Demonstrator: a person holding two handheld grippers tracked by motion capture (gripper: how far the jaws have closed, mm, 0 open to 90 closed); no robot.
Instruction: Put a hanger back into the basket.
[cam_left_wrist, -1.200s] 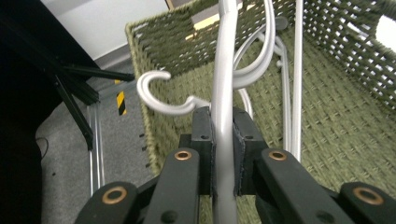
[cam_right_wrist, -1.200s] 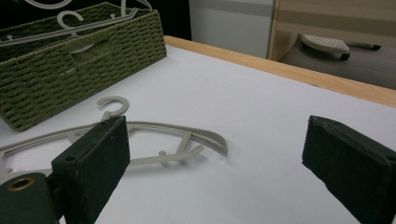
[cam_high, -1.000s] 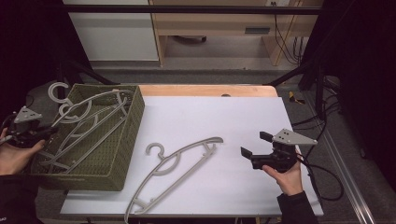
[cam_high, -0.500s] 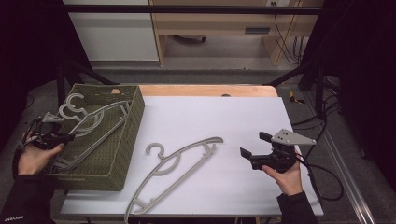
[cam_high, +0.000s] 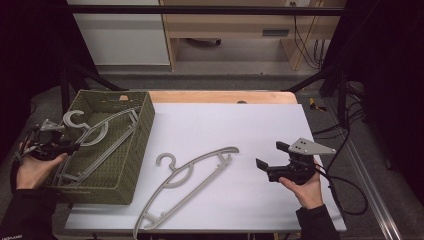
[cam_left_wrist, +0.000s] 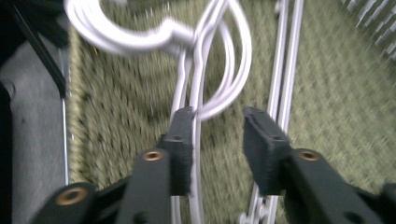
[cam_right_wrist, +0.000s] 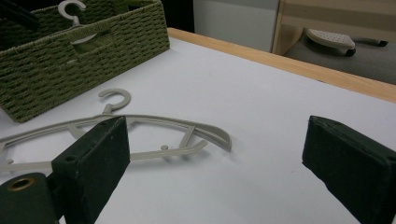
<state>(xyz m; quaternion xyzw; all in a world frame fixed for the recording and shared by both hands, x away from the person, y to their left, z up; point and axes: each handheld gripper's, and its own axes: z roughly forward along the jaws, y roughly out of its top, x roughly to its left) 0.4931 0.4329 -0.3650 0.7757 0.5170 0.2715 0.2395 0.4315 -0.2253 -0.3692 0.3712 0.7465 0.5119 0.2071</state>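
Two pale grey plastic hangers lie stacked in a green woven basket (cam_high: 131, 165) at the table's left. My left gripper (cam_high: 70, 146) reaches over the basket's left rim onto the upper hanger (cam_high: 95, 132). In the left gripper view its jaws have just been opening: the gripper (cam_left_wrist: 218, 126) stands open, the hanger's thin arm (cam_left_wrist: 198, 93) running between the pads and grazing the left one. Another grey hanger (cam_high: 192, 172) lies flat on the white table. My right gripper (cam_high: 270, 154) hovers open to its right, empty (cam_right_wrist: 217, 140), looking at that hanger (cam_right_wrist: 154, 122).
The white board (cam_high: 240, 125) covers a wooden table whose far edge (cam_high: 225, 96) shows bare. The basket (cam_right_wrist: 84, 51) stands left of the loose hanger. Cables trail off the right edge (cam_high: 345, 185). A shelf unit and cabinet stand beyond the table.
My left hand has moved in from outside the basket and lowered the hanger into it, and its jaws have parted. The right hand and the table hanger have stayed put.
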